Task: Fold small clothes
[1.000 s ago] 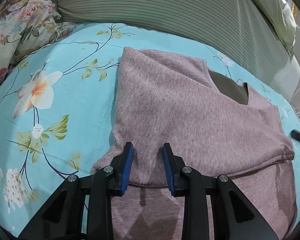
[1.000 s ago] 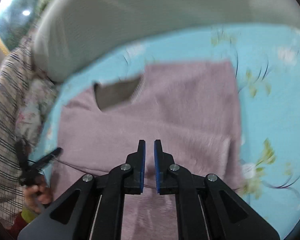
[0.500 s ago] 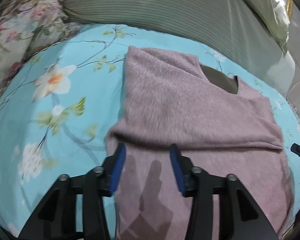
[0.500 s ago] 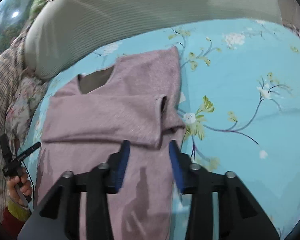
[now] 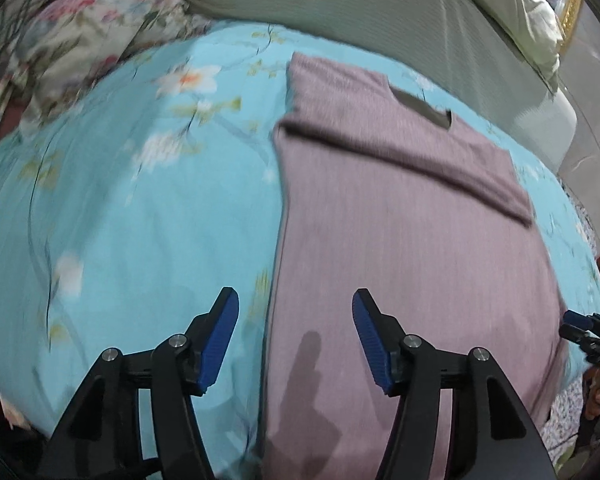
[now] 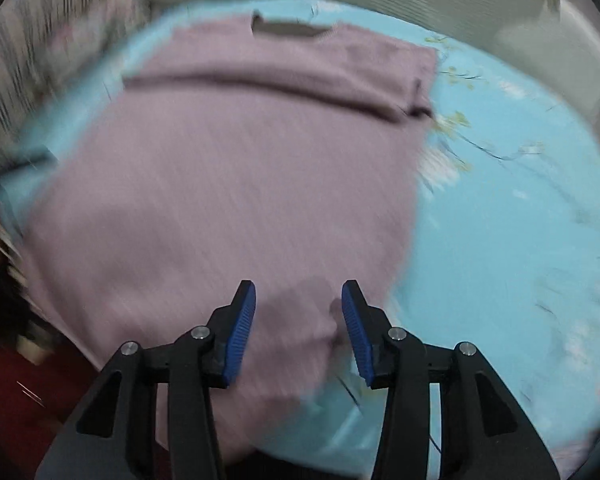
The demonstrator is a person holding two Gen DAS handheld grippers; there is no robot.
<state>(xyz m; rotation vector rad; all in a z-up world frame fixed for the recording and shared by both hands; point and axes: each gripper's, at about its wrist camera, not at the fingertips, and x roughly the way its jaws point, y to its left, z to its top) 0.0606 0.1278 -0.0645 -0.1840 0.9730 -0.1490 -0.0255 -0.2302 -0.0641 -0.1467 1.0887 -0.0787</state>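
A mauve knit sweater lies flat on the turquoise floral bedsheet, its sleeves folded across the chest below the dark neck opening. My left gripper is open and empty over the sweater's lower left edge. In the right wrist view the sweater fills the middle; my right gripper is open and empty over its lower right corner. The right gripper also shows at the far right of the left wrist view.
A striped grey-green bolster runs along the back of the bed. A floral pillow lies at the back left. The bed's near edge and a dark red floor show at lower left of the right wrist view.
Both grippers have let go of the folded sleeves, opened wide and pulled back toward the sweater's hem. The sleeves now lie across the chest.
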